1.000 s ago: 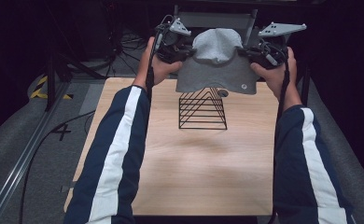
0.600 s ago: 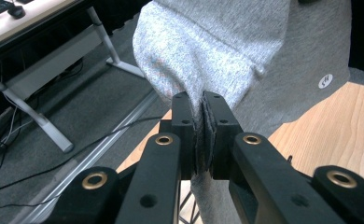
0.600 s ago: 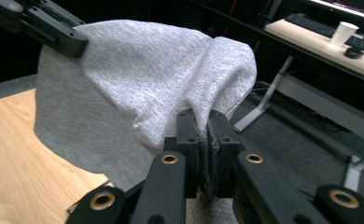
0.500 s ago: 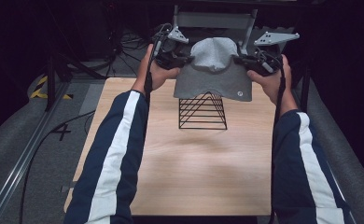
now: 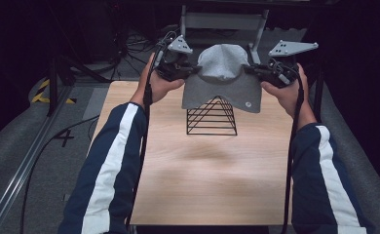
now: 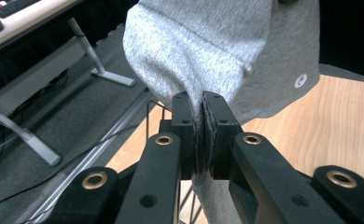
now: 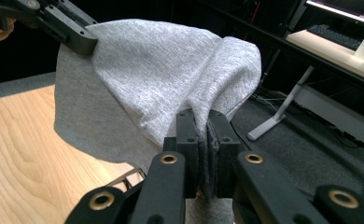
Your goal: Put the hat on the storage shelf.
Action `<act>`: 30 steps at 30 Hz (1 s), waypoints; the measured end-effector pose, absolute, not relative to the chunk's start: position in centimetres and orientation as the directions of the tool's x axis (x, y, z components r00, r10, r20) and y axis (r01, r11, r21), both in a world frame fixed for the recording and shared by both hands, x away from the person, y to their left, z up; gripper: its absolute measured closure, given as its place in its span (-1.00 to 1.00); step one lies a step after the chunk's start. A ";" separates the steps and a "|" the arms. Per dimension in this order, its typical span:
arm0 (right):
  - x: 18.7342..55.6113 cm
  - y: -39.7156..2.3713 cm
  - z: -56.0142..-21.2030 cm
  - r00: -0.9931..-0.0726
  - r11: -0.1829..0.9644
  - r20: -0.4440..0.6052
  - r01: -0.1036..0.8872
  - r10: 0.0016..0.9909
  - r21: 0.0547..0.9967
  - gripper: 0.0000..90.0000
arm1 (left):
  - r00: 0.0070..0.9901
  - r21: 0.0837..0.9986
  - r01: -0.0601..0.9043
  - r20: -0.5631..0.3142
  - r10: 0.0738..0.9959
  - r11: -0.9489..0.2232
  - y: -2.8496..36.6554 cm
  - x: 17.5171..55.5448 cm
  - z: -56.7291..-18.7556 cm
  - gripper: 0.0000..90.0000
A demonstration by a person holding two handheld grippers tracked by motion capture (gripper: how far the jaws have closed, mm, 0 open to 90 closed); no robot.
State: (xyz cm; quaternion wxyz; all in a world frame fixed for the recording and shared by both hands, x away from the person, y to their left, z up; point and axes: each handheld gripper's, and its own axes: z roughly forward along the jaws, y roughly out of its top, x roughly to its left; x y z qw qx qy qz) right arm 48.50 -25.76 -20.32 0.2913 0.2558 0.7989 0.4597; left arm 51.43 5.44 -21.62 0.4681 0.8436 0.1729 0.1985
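Both tools are clamped on the cloth (image 5: 222, 80): left tool (image 5: 190, 72) at its 9 o'clock edge, right tool (image 5: 250, 69) at 3 o'clock, directly above the rack (image 5: 212, 117) on the worktop (image 5: 202, 175).

Overhead light fell brightly on the wooden table (image 5: 202, 165), while everything beyond the table sank into near-black. Soft shadow lay beneath the wire rack (image 5: 212, 117). Both gripper views looked slightly grainy.

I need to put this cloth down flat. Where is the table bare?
The wooden table is bare between the wire rack and its near edge, between the sleeves. The far end is crowded: rack, grey cloth, left gripper, right gripper.
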 end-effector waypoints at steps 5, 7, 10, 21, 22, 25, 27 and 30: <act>48.6 -25.7 -21.4 -0.707 0.453 -0.224 0.152 0.671 0.879 0.89 | 0.862 0.850 0.121 0.166 0.479 -0.512 5.6 51.7 -22.9 0.87; 48.7 -25.7 -21.7 -0.706 0.453 -0.219 0.159 0.673 0.877 0.89 | 0.862 0.848 0.127 0.162 0.481 -0.514 5.8 51.9 -23.4 0.87; 49.1 -25.8 -22.5 -0.708 0.458 -0.215 0.171 0.673 0.872 0.89 | 0.860 0.844 0.141 0.155 0.487 -0.518 5.8 52.2 -24.4 0.87; 50.3 -26.1 -26.3 -0.720 0.449 -0.164 0.223 0.674 0.865 0.89 | 0.863 0.844 0.179 0.112 0.493 -0.506 5.5 52.8 -28.1 0.87; 50.3 -26.2 -26.6 -0.722 0.447 -0.158 0.227 0.673 0.865 0.89 | 0.864 0.844 0.184 0.105 0.492 -0.503 5.5 52.8 -28.5 0.87; 50.3 -26.3 -27.5 -0.727 0.448 -0.150 0.235 0.670 0.862 0.89 | 0.862 0.847 0.188 0.099 0.496 -0.497 5.6 52.9 -29.3 0.87; 50.3 -26.3 -28.0 -0.730 0.450 -0.145 0.242 0.668 0.859 0.89 | 0.863 0.845 0.197 0.092 0.498 -0.497 5.7 53.0 -29.8 0.87; 50.2 -26.4 -28.8 -0.734 0.452 -0.139 0.248 0.665 0.857 0.89 | 0.863 0.845 0.203 0.085 0.499 -0.495 5.7 52.9 -30.5 0.87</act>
